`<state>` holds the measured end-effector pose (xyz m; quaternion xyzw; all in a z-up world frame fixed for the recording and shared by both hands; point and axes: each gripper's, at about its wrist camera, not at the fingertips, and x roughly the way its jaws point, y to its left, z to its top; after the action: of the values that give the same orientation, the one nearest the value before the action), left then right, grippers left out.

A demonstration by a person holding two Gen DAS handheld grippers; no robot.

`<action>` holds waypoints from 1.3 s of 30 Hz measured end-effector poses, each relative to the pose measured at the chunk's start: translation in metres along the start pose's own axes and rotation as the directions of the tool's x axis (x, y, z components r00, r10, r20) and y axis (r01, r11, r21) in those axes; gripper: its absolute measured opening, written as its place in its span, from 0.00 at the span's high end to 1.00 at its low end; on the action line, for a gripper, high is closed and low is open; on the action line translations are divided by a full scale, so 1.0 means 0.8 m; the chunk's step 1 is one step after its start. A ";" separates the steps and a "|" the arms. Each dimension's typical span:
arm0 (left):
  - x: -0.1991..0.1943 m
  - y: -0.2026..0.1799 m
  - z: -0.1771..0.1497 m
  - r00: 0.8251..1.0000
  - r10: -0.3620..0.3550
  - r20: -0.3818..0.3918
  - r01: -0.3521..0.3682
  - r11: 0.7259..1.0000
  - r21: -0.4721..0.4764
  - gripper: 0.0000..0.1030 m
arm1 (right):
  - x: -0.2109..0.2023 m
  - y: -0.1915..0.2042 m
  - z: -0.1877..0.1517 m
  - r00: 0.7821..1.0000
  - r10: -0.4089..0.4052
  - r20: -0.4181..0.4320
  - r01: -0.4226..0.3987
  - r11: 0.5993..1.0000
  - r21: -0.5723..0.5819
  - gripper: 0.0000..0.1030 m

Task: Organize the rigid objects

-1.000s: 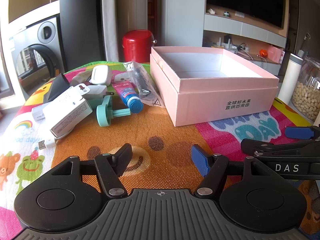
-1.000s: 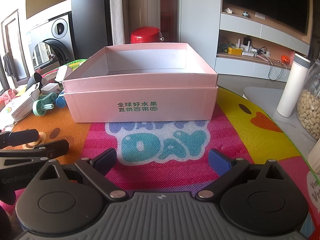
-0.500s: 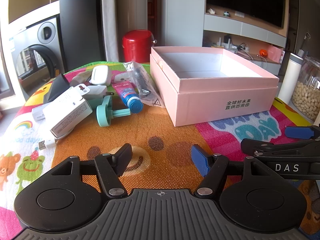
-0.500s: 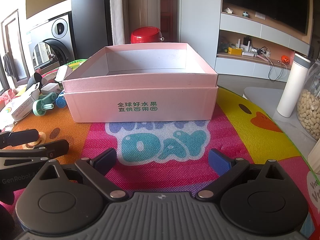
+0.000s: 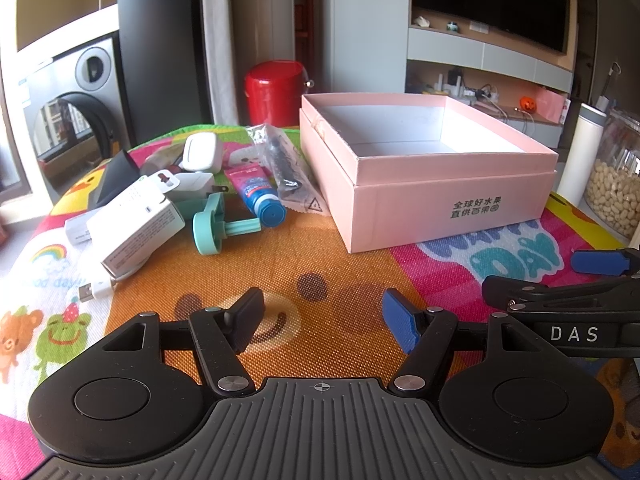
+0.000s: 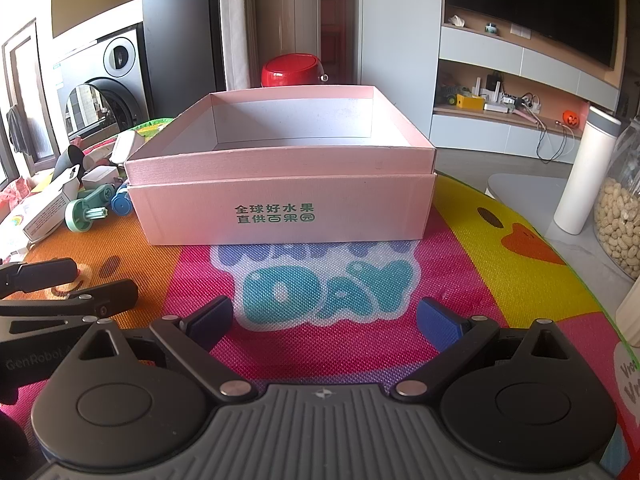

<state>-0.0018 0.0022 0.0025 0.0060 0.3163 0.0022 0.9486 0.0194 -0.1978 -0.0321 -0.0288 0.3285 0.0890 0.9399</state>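
An open, empty pink box (image 5: 448,204) stands on the colourful mat; it also shows in the right wrist view (image 6: 280,208). Left of it lies a pile: a white carton (image 5: 136,228), a teal plastic piece (image 5: 216,226), a pink tube with a blue cap (image 5: 258,194), a clear bag with a black item (image 5: 286,164), a white charger (image 5: 202,152) and a USB plug (image 5: 94,290). My left gripper (image 5: 322,320) is open and empty, low over the mat in front of the pile. My right gripper (image 6: 324,320) is open and empty in front of the box.
A white bottle (image 6: 584,172) and a glass jar of nuts (image 6: 620,216) stand at the right edge of the table. A red pot (image 5: 276,92) sits behind the table. The mat (image 5: 304,256) covers the round table.
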 end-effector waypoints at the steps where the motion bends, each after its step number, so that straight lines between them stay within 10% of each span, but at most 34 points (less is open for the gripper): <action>1: 0.000 0.000 0.000 1.000 -0.001 0.000 0.001 1.000 -0.001 0.29 | 0.000 0.000 0.000 1.000 0.000 0.000 0.000 1.000 0.000 0.04; 26: 0.001 0.009 0.003 0.997 -0.080 -0.002 0.080 0.997 0.002 0.32 | 0.001 0.001 0.000 1.000 0.003 0.000 -0.003 1.000 0.003 0.04; 30: -0.009 0.048 0.008 0.987 -0.158 0.010 0.158 0.987 -0.010 0.33 | 0.004 -0.001 0.001 1.000 0.002 -0.002 -0.002 1.000 0.002 0.04; 39: 0.002 0.197 0.073 0.993 -0.072 0.094 0.079 0.994 -0.070 0.33 | 0.002 -0.012 0.010 0.995 0.073 -0.063 -0.076 0.996 -0.044 0.03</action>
<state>0.0341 0.1595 0.0502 -0.0406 0.2725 -0.0225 0.9610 0.0272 -0.2058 -0.0270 -0.0411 0.3557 0.1306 0.9245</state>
